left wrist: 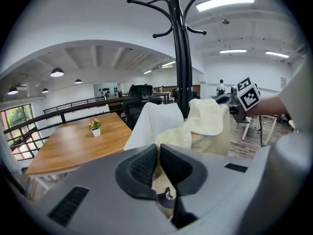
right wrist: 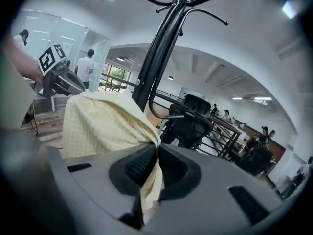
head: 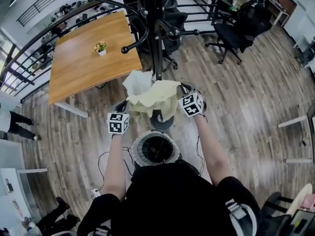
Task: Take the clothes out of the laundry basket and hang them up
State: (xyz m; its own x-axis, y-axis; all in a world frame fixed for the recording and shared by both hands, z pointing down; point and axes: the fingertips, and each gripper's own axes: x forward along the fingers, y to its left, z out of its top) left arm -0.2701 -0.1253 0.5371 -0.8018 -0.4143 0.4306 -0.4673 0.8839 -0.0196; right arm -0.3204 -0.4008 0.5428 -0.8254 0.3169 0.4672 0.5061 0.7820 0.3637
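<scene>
A pale yellow garment hangs stretched between my two grippers, above the round laundry basket and in front of the black coat stand. My left gripper is shut on one edge of the yellow cloth, which is pinched between its pads. The right gripper is shut on the other edge of the cloth. A white part of the garment sticks up near the pole. The coat stand's hooks rise above the cloth in both gripper views, and its pole stands just behind the fabric.
A wooden table with a small potted plant stands to the left behind the stand. Black office chairs and a railing lie beyond. The stand's round base sits on the wood floor just past the basket.
</scene>
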